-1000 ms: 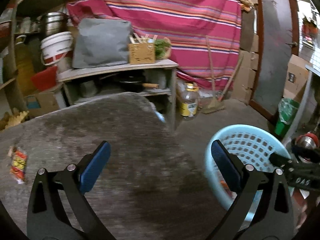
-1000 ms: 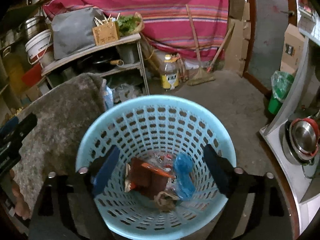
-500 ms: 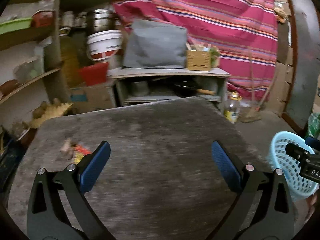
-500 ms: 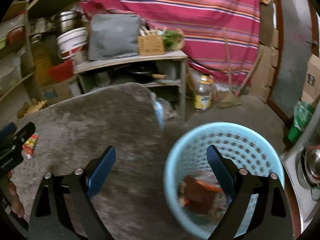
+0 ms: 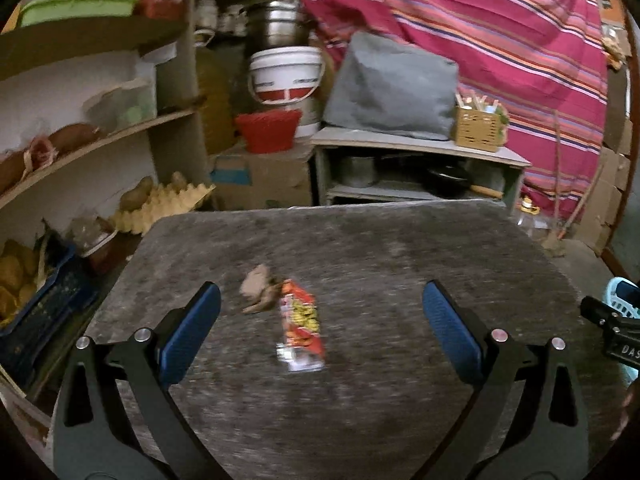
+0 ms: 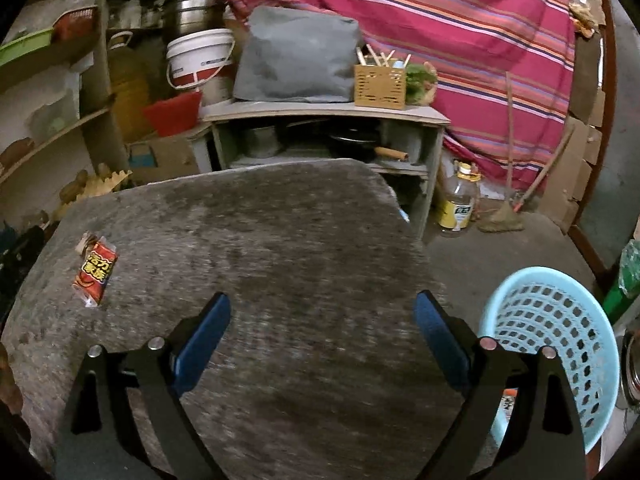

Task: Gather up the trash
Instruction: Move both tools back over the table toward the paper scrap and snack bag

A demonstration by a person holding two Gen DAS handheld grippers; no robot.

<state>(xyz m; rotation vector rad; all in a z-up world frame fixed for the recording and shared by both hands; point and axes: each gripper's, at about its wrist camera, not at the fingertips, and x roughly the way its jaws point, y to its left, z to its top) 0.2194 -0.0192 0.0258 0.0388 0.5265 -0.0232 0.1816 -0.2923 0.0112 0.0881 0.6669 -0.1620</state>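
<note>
A red and yellow snack wrapper (image 5: 301, 326) lies on the grey table (image 5: 400, 264), with a crumpled brownish scrap (image 5: 258, 283) touching its far end. My left gripper (image 5: 320, 332) hangs open just above the table, the wrapper between its blue pads (image 5: 188, 332). In the right wrist view the same wrapper (image 6: 95, 274) lies at the table's left side, far from my right gripper (image 6: 320, 336), which is open and empty over the table's (image 6: 300, 240) near part. The pale blue perforated basket (image 6: 560, 332) stands on the floor to the right.
Shelves with egg trays and boxes (image 5: 160, 200) run along the left. A low shelf unit (image 6: 328, 136) with a grey cover, pots and a wicker box stands behind the table. A bottle (image 6: 458, 204) and a broom (image 6: 508, 208) are on the floor by the striped cloth.
Both grippers have swung left, away from the basket and over the table. The wrapper has come from the far left edge of the left wrist view to between the left fingers.
</note>
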